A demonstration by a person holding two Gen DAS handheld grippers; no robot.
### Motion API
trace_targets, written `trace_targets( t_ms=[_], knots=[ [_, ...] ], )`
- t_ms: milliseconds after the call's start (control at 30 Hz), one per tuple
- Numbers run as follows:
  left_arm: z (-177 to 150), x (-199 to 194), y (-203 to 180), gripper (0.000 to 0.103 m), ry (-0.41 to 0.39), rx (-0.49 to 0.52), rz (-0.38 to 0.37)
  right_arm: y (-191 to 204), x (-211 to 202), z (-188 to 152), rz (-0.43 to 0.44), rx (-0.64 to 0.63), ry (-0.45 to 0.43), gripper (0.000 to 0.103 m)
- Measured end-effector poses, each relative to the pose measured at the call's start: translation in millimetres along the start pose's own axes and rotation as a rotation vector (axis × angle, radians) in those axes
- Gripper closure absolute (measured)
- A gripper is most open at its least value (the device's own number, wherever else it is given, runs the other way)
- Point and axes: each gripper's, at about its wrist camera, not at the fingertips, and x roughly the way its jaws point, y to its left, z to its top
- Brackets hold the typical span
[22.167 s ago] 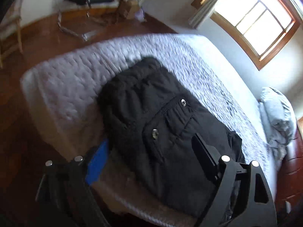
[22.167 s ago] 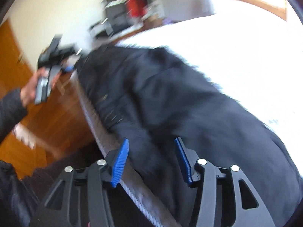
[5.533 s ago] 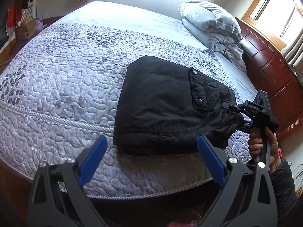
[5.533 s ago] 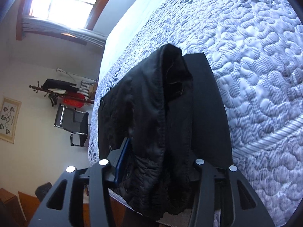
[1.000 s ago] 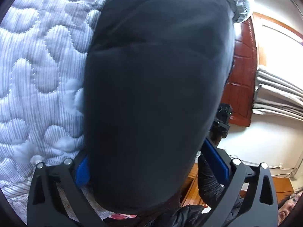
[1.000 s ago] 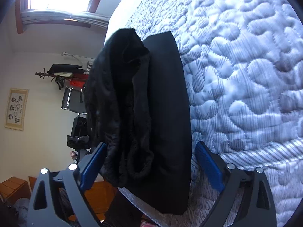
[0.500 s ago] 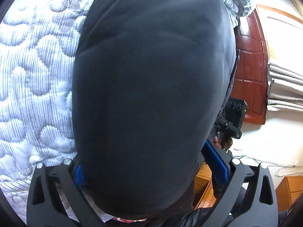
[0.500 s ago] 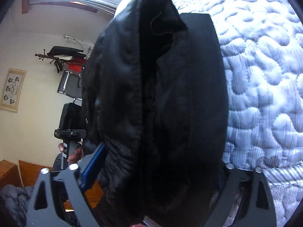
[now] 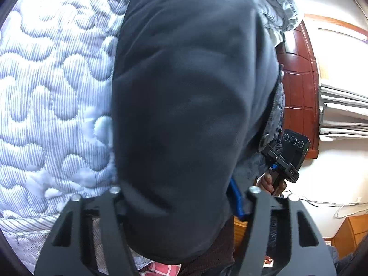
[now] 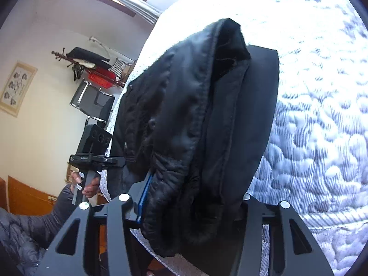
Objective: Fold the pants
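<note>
Left gripper (image 9: pixel 179 203) clamped on the near end of the folded black pants (image 9: pixel 188 96), bundle filling the gap between both fingers and stretching far across the middle of the left wrist view. Blue pad of the right-hand finger (image 9: pixel 237 199) pressed against the cloth; the other pad hidden under it. Quilted bedspread (image 9: pixel 53 96) to the left of the pants, wooden headboard (image 9: pixel 299 92) far right.

Right gripper (image 10: pixel 191 204) likewise closed on the pants (image 10: pixel 202 119), thick layered edge bunched between the fingers, blue pad (image 10: pixel 143 201) touching its left side. Pants lying on the near edge of the bed, bedspread (image 10: pixel 322 119) to the right. Other gripper (image 10: pixel 92 158) visible at the left, held in a hand (image 10: pixel 88 185).
</note>
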Motion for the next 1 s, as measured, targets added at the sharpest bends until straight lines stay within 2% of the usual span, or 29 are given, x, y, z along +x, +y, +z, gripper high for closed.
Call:
trace_targets(
  t_ms=[133,233,467,667,867,1000],
  knots=[
    [0,-8,-4,0.065,-0.033,0.040,-0.039,12,-6,5,0.008,-0.019,-0.034,0.057],
    [0,-13,-14,0.071,-0.067,0.069,-0.094,13,-10,8,0.025,-0.018,-0.050,0.057],
    [13,-15,-17,0.071,-0.098,0.072,-0.145,23,-24,19,0.030,-0.072,-0.106,0.058],
    [31,-41,-29,0.071,-0.187,0.092,-0.163,39,-26,58,0.051,-0.148,-0.143,0.058],
    [55,-74,-26,0.071,-0.263,0.114,-0.114,43,0,100,0.099,-0.172,-0.142,0.058],
    [72,-79,-9,0.070,-0.269,0.089,-0.073,33,29,119,0.113,-0.142,-0.104,0.058]
  ],
)
